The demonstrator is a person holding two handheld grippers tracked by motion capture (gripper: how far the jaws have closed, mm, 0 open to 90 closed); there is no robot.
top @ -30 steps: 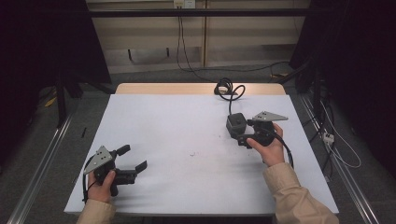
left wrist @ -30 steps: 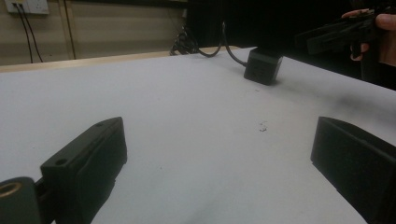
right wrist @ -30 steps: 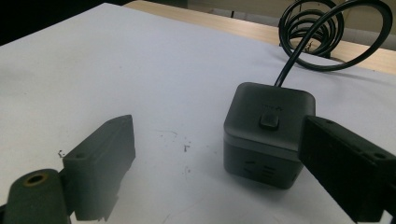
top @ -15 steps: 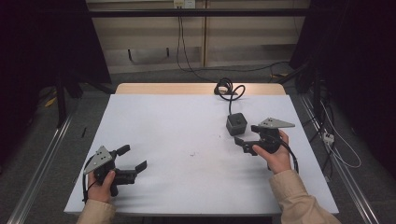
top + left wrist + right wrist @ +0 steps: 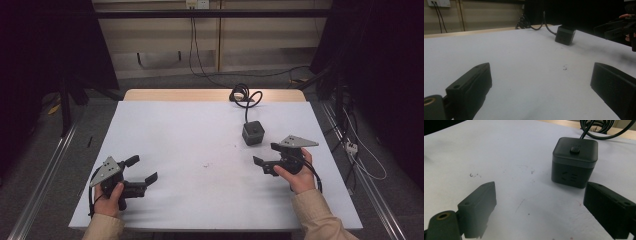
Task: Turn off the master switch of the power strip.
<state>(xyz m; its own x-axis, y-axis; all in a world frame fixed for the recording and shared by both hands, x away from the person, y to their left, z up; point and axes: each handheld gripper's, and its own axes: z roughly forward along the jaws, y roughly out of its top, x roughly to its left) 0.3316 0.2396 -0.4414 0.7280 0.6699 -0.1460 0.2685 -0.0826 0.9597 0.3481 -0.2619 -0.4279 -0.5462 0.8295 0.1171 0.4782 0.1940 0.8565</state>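
A black cube-shaped power block (image 5: 253,133) sits on the white table (image 5: 190,130), right of centre and toward the far side, just beyond the right gripper (image 5: 265,159). It is matte plastic with rounded edges, and a small raised button (image 5: 575,150) sits on its top face. The side facing the right gripper carries a few pale slot-like marks (image 5: 569,177), too dim to read as writing or sockets. No brand shows. A black cable (image 5: 244,97) leaves its far side and coils at the table's wooden far edge, so the block's cable end points away from the person.

The right gripper's jaws are spread apart with nothing between them, aimed left near the block. The left gripper (image 5: 142,172), near the front left corner, also has its jaws wide apart and empty above the bare tabletop.
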